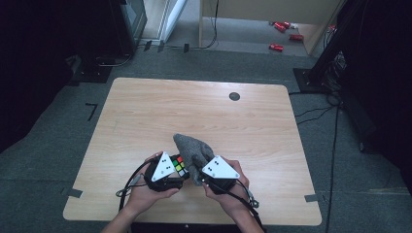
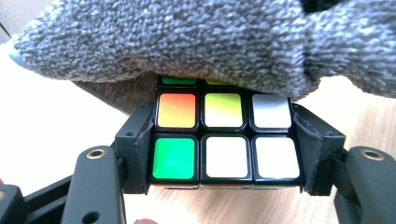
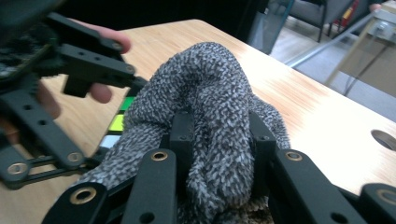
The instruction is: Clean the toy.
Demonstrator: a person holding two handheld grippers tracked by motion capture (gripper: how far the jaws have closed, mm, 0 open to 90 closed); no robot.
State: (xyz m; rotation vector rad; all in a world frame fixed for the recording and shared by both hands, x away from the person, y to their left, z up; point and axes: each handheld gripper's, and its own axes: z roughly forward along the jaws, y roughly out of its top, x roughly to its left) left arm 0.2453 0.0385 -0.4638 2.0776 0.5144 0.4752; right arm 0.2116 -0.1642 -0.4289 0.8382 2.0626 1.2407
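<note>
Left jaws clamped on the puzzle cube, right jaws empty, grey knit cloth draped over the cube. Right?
Not quite. The right gripper is not empty: in the right gripper view its jaws pinch a fold of the grey knit cloth. The rest holds: the left gripper clamps the puzzle cube, and the cloth drapes over the cube's top.
</note>
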